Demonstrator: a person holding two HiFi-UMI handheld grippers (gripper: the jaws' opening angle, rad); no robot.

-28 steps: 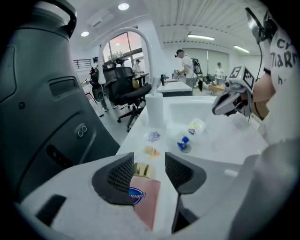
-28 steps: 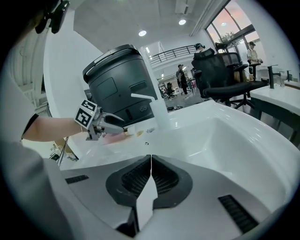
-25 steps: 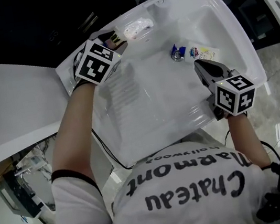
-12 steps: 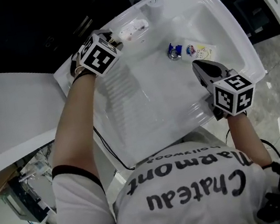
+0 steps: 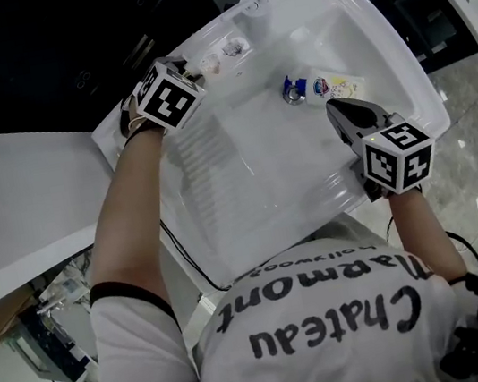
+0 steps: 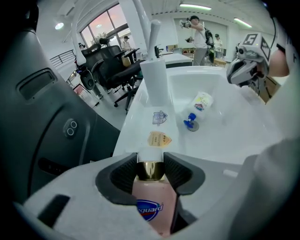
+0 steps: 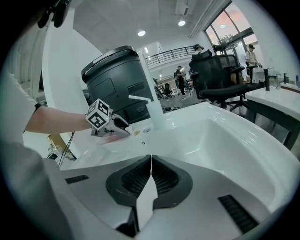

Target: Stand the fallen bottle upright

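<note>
Since the frame a second ago the left tongs [image 5: 192, 68] have dropped onto the pink bottle [image 6: 152, 202] and now cover most of it in the head view, where its body showed clear of the tips before. The right tongs [image 5: 333, 107] hold the same position.

**Left tongs [image 6: 151, 164].** The jaws have just been closing, with the pink bottle between them. The dark pads [image 6: 124, 174] lie against the bottle's gold collar and shoulder on both sides. The white cap points away from the camera, toward the faucet [image 6: 154, 79]. The bottle sits on the flat rim of the sink [image 5: 247, 184], beside the faucet base. The views do not show clearly whether its body rests flat on the rim or is slightly raised.

**Right tongs [image 7: 151, 164].** The jaws are fully together, pad to pad, with nothing between them. They hang over the near side of the basin, pointing down and forward.

**Surroundings.** A blue-capped bottle [image 5: 326, 87] lies on its side on the basin floor, just beyond the tips of the right tongs and well apart from the left tongs. Two small stickers [image 6: 159, 127] sit on the rim between the pink bottle's cap and the faucet.
</note>
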